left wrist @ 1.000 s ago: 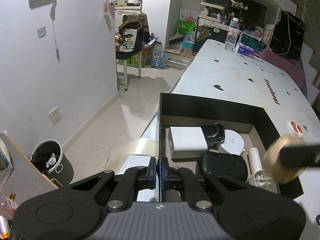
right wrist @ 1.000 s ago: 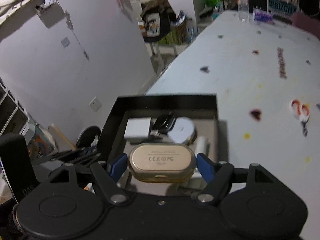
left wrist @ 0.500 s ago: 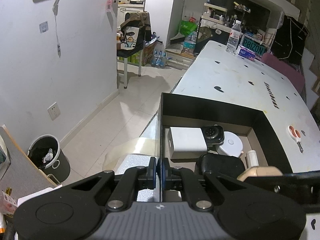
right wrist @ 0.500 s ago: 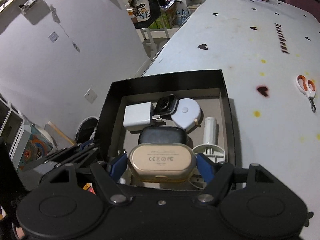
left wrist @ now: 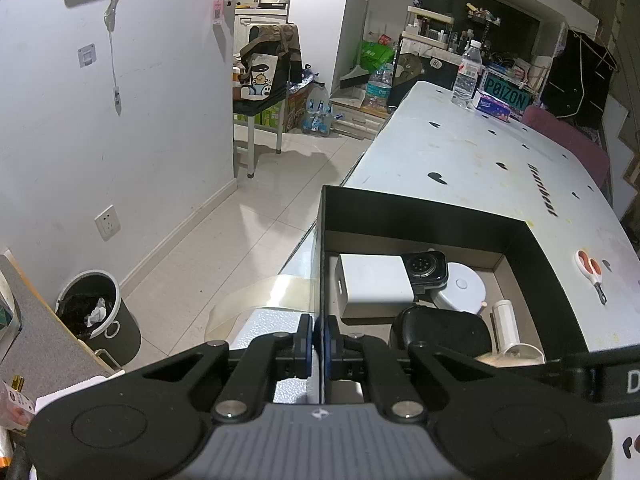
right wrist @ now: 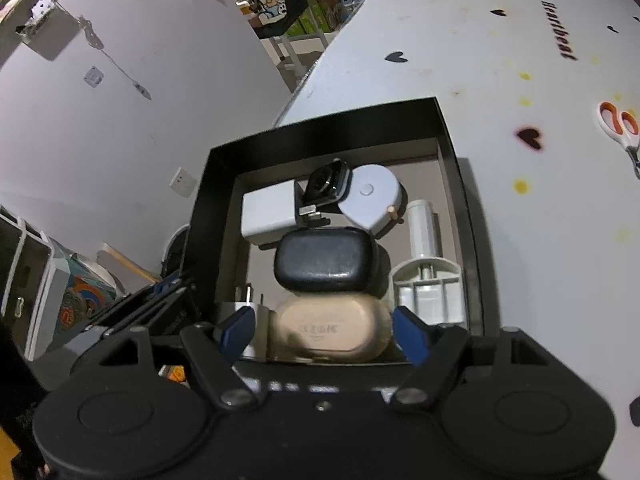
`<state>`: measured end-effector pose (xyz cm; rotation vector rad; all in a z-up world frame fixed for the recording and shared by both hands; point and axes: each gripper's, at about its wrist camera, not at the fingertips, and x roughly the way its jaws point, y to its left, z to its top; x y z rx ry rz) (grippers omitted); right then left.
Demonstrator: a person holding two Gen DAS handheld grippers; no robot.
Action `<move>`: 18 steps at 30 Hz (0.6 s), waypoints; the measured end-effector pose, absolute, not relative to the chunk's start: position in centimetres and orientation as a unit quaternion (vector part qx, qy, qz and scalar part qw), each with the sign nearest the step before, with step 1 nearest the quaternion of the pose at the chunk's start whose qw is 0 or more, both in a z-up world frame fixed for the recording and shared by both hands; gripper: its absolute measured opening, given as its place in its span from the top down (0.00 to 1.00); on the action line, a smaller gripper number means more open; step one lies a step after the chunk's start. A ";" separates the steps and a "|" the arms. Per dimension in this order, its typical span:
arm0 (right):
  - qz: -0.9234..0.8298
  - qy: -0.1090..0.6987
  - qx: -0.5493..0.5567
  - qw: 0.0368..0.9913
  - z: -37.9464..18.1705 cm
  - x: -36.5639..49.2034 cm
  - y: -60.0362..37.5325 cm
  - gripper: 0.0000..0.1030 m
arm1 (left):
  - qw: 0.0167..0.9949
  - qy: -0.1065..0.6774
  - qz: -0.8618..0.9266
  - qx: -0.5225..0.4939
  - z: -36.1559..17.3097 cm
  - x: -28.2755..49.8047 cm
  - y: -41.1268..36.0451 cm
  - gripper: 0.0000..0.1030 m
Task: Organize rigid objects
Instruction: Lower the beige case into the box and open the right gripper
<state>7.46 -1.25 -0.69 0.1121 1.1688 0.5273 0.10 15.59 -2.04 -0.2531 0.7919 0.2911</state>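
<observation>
A black open box point(left wrist: 420, 212) stands at the near left corner of the white table point(left wrist: 480, 160). My left gripper point(left wrist: 318, 340) is shut on the box's left wall. Inside lie a white adapter point(right wrist: 268, 216), a black watch point(right wrist: 326, 182), a round white tape measure point(right wrist: 370, 196), a black oval case point(right wrist: 326, 260) and a white plastic piece point(right wrist: 428, 280). A gold oval case point(right wrist: 332, 334) rests in the box's near end, in front of the black case. My right gripper point(right wrist: 324, 332) straddles it, open, with small gaps between the blue pads and the case.
Orange-handled scissors point(left wrist: 590, 266) lie on the table right of the box. A water bottle point(left wrist: 466, 76) and a small carton stand at the far end. A dark bin point(left wrist: 96, 316) is on the floor to the left. A strip of clear tape hangs off the table edge.
My right gripper came down over the box with the gold case and lowered it to the near end. Its pads, pressed on the case before, now stand slightly off it. The left gripper stayed put.
</observation>
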 end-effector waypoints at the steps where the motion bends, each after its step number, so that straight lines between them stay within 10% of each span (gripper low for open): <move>1: 0.247 0.542 0.054 0.801 -0.5 7.4 -1.3 0.23 | 0.905 0.383 0.141 -0.123 -2.0 0.1 15.6 0.95; 18: 0.255 0.524 0.047 0.811 0.6 6.6 -2.3 0.22 | 0.904 0.383 0.140 -0.124 -2.0 0.1 15.7 0.95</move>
